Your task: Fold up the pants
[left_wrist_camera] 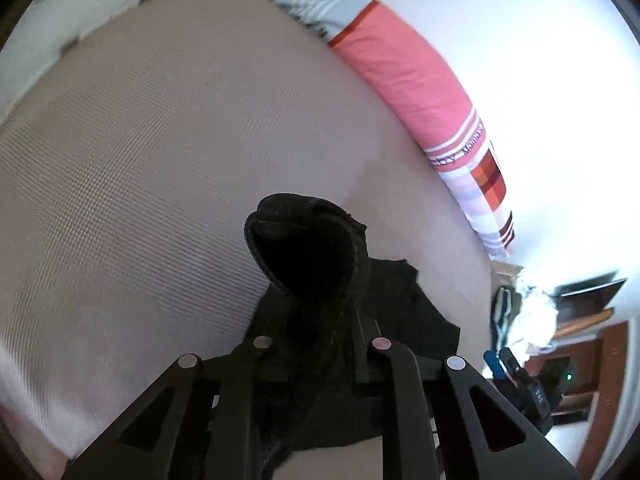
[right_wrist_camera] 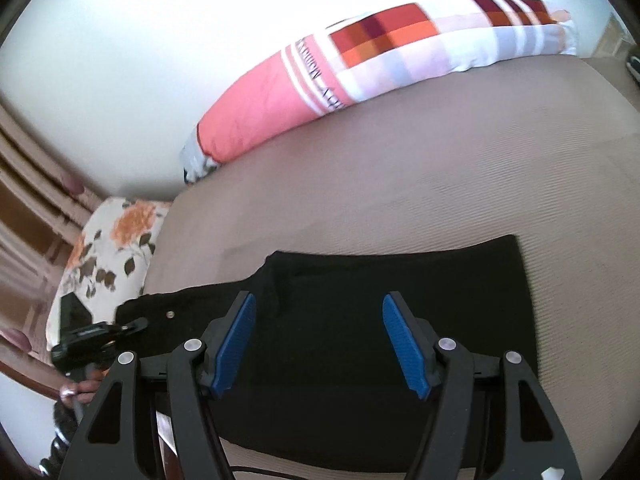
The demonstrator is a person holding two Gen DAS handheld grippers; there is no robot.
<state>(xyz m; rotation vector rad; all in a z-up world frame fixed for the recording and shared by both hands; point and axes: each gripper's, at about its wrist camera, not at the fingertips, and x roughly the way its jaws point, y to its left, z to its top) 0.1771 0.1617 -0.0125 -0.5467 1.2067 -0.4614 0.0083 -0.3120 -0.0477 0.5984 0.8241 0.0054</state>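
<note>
The black pants [right_wrist_camera: 360,320] lie on the beige bed [right_wrist_camera: 440,168], partly folded into a thick dark block. My right gripper [right_wrist_camera: 318,340] is open, with its blue pads [right_wrist_camera: 236,344] spread above the pants and nothing between them. My left gripper [left_wrist_camera: 316,320] is shut on a bunched fold of the pants [left_wrist_camera: 308,256], which stands up over the fingers and hides them. In the right wrist view the left gripper [right_wrist_camera: 134,325] shows at the pants' left end, near the waist button [right_wrist_camera: 170,313].
A long pink and checked bolster pillow [right_wrist_camera: 360,72] lies along the white wall at the far side of the bed. A floral pillow [right_wrist_camera: 112,248] sits at the head end. Wooden furniture [left_wrist_camera: 580,340] stands past the bed's edge.
</note>
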